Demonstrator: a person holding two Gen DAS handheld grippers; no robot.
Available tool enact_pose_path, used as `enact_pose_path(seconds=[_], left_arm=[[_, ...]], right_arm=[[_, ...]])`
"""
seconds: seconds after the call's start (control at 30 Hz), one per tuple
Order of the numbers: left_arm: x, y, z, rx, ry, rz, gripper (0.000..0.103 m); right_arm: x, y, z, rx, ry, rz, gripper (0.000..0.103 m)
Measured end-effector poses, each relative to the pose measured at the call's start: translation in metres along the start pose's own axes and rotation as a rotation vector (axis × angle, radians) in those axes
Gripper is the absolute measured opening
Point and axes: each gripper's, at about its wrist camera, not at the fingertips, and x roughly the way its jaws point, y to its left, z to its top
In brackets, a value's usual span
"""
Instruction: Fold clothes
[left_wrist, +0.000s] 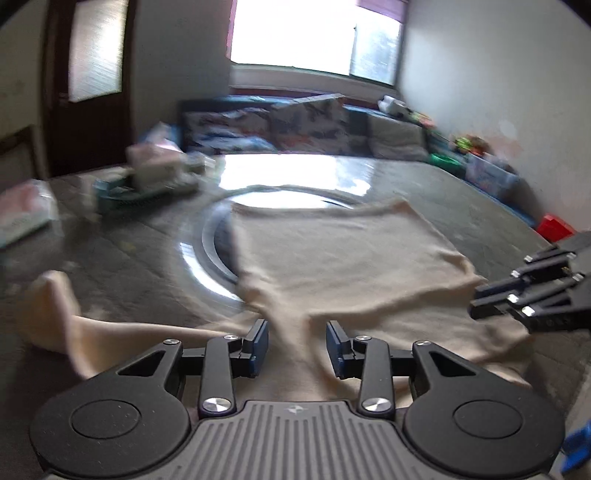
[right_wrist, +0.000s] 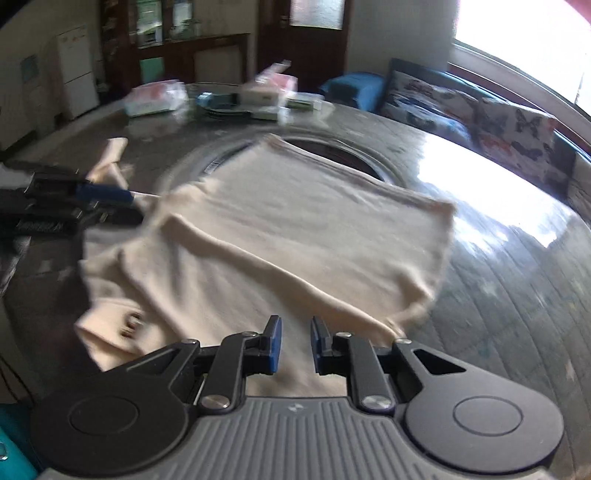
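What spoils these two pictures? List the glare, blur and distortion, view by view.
Left wrist view: the window is blown out white, its glare lies on the table, the boxes at left are smeared by blur, and the room's lines bow. Right wrist view: glare burns the table's right side, the cream garment has soft edges, and the fisheye curves the table rim.

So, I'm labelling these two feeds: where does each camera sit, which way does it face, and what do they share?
Left wrist: sits on the left gripper, looking down across the beige knit garment toward the bright window; the right gripper shows at right.
Right wrist: sits on the right gripper, facing the dark wooden cabinet; the left gripper shows at left.
Shared: the garment, the glossy grey round table, each other's gripper.
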Motion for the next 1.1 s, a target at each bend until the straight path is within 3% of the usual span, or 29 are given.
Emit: enact_pose_path(seconds=[0.17,0.23,0.3,0.43,0.57,0.73,0.87,0.93,1.0,1.1], left_arm=[[-0.015,0.038,0.006,-0.079,-0.065,0.21,0.04],[-0.018,0.053,0.007,-0.101,-0.08,0.296,0.046],[-0.018,0.067,0.007,-0.126,-0.079,0.347,0.047],[-0.011,0.088,0.009,-0.191,-0.055,0.391,0.05],[0.001,0.092,0.016,-0.177,-0.053,0.443,0.054],[0.021,0.098,0.02,-0.203,0.013,0.49,0.054],[0.033,0.104,0.017,-0.236,0.065,0.523,0.045],[0.033,0.11,0.015,-0.272,0.069,0.508,0.029],[0.026,0.116,0.014,-0.309,0.047,0.479,0.017],[0.012,0.121,0.015,-0.345,-0.011,0.42,0.008]], right_arm=[[0.016,0.031,0.017,-0.088,-0.005,0.062,0.015],[0.025,0.045,0.023,-0.121,-0.004,0.092,0.015],[0.034,0.057,0.026,-0.142,0.007,0.118,0.015],[0.038,0.073,0.029,-0.18,-0.006,0.139,0.016],[0.037,0.078,0.031,-0.193,-0.005,0.152,0.016],[0.036,0.075,0.033,-0.181,-0.003,0.148,0.016],[0.034,0.071,0.033,-0.168,-0.007,0.139,0.016],[0.032,0.069,0.033,-0.16,-0.011,0.134,0.016],[0.03,0.067,0.032,-0.156,-0.017,0.13,0.016],[0.025,0.062,0.031,-0.139,-0.031,0.124,0.016]])
